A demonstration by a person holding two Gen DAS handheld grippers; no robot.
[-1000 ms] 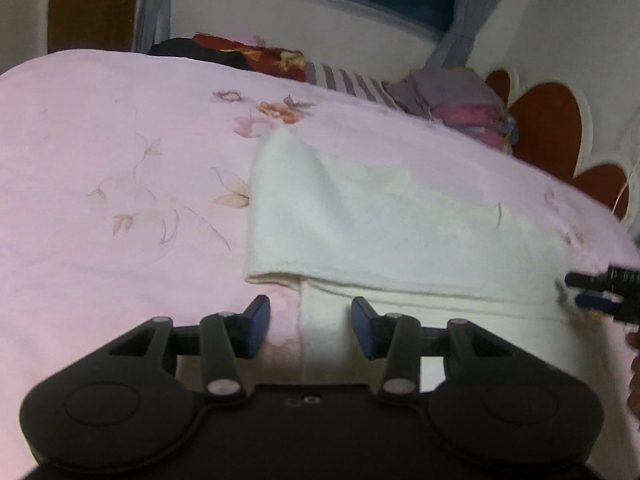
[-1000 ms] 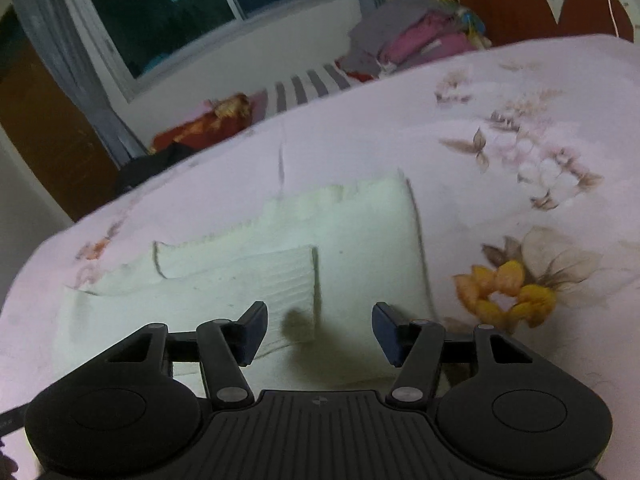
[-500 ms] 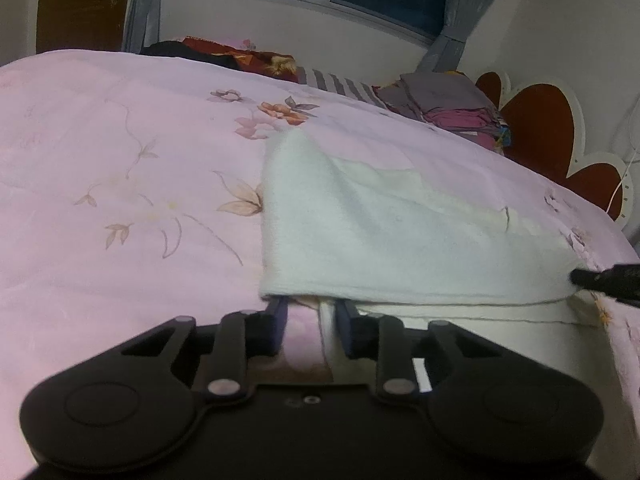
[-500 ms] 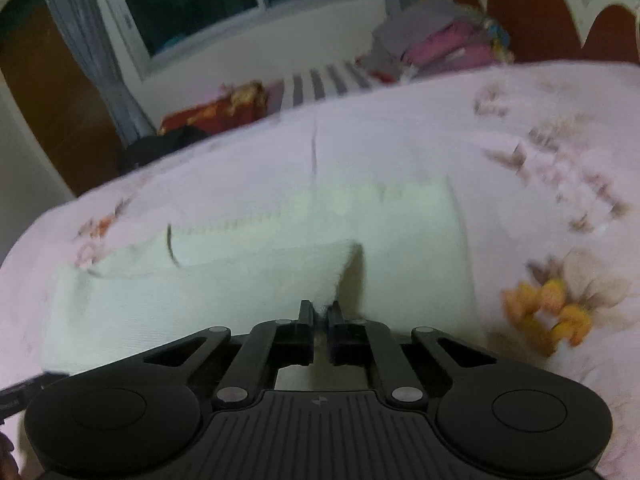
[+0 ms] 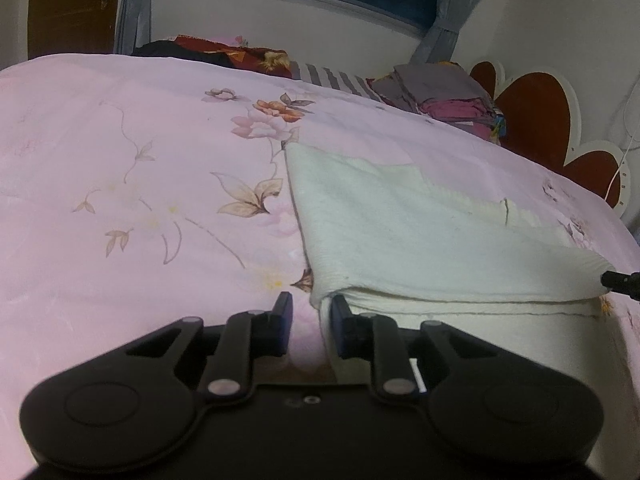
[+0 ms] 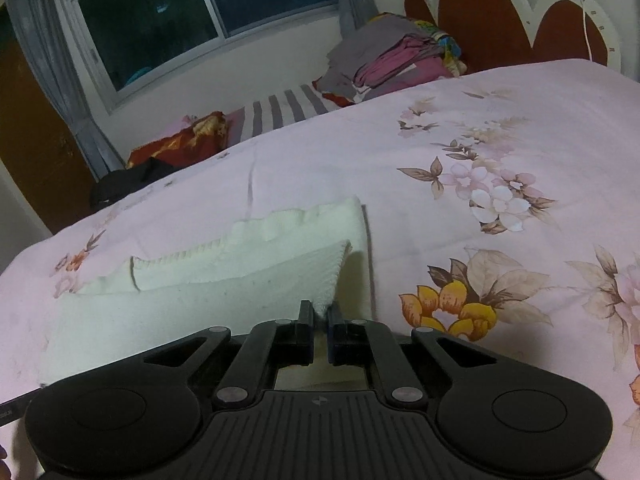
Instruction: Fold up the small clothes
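The right gripper (image 6: 319, 322) pinches a corner of the white knit garment (image 6: 224, 280), lifting it off the pink floral bedsheet (image 6: 480, 128). The left gripper (image 5: 310, 320) has its jaws closing around the garment's (image 5: 420, 240) near left edge, cloth between the pads. Farther back, folded clothes (image 6: 400, 56) are piled beside the red headboard (image 6: 480, 8), under a dark window (image 6: 180, 12).

Right tongs (image 6: 319, 315) clamped cloth corner (image 6: 325, 307) (lifted); left tongs (image 5: 311, 309) closing.
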